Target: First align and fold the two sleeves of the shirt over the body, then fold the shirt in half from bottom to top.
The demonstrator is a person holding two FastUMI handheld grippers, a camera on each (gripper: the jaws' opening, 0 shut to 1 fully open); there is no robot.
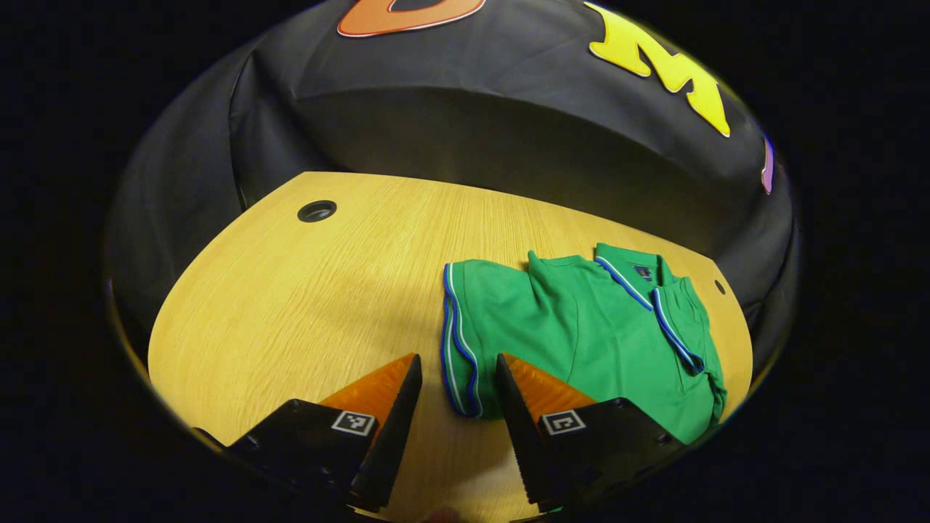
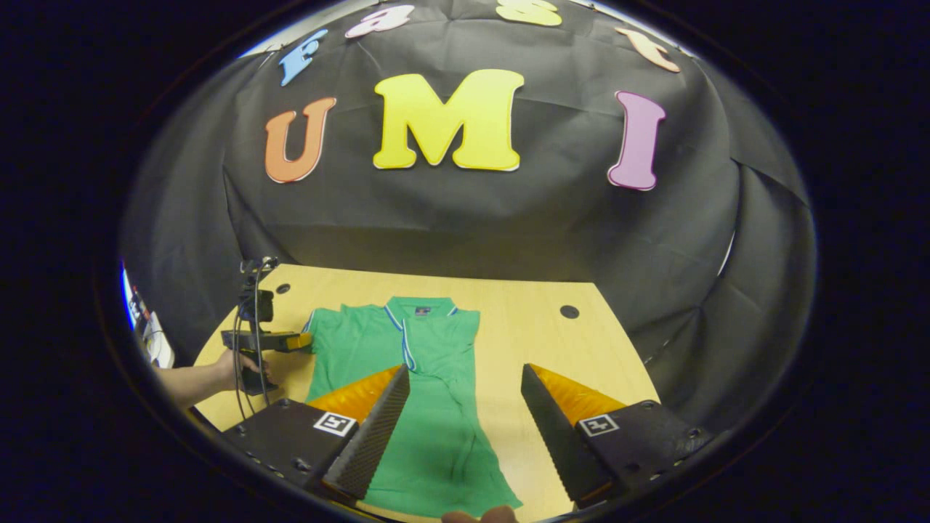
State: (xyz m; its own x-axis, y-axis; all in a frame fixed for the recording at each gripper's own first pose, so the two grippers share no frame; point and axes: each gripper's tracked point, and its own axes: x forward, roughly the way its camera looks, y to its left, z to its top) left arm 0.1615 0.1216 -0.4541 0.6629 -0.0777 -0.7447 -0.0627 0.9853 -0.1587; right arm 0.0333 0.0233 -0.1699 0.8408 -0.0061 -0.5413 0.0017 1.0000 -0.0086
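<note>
One green shirt (image 2: 421, 392) lies flat on the bench (image 1: 290, 305), collar away, right sleeve seemingly folded in. Both tools, left (image 1: 459, 385) and right (image 2: 465, 407), hang spread and empty. Pinching one layer could drag the fold askew. The right gripper view shows the hand (image 2: 236, 370) holding the left tool by the left sleeve.

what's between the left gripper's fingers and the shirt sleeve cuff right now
Nothing. In the left gripper view the open left gripper frames the striped sleeve cuff of the shirt.
</note>
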